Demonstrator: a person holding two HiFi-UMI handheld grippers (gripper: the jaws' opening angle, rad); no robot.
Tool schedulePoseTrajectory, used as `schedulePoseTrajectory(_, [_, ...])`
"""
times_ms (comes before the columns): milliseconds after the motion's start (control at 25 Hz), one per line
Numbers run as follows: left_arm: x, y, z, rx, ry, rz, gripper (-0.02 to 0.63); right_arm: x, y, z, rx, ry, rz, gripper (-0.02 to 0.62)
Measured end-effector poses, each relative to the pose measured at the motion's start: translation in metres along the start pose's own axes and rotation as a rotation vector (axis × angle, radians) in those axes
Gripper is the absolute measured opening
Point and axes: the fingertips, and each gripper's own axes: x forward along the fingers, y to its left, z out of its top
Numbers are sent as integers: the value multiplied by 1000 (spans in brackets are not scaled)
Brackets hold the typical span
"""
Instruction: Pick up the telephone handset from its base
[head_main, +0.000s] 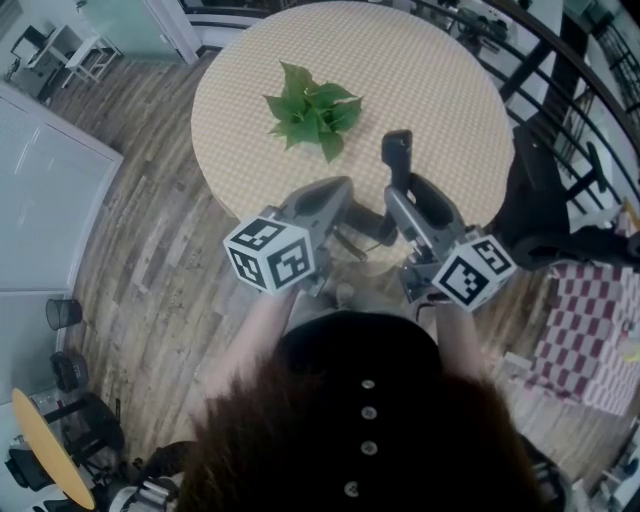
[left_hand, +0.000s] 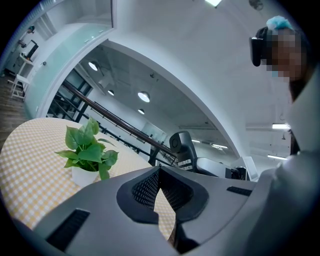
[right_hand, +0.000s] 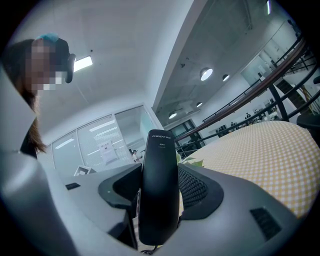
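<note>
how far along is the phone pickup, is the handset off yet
Nearly done. Done: the right gripper is shut on the black handset, which stands upright over the checked table. In hand: holding it there; the left gripper is shut and empty. Left: probably nothing, though the base is not in view to confirm.

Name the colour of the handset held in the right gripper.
Black; the handset shows best in the right gripper view.

In right gripper view, handset (right_hand: 159, 165) btm end was hidden betw. right claw (right_hand: 158, 192) jaws, its cord (right_hand: 149, 251) cut off at frame edge; in head view, left claw (head_main: 340, 195) & right claw covered tabletop (head_main: 430, 80) near rim.
</note>
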Motion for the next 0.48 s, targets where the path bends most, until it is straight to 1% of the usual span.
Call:
schedulePoseTrajectory(280, [1, -1, -2, 4, 7, -3, 6, 1, 0, -1, -4, 3, -4, 236])
schedulePoseTrajectory(480, [2, -2, -3, 10, 12, -2, 6, 0, -6, -2, 2, 15, -29, 236])
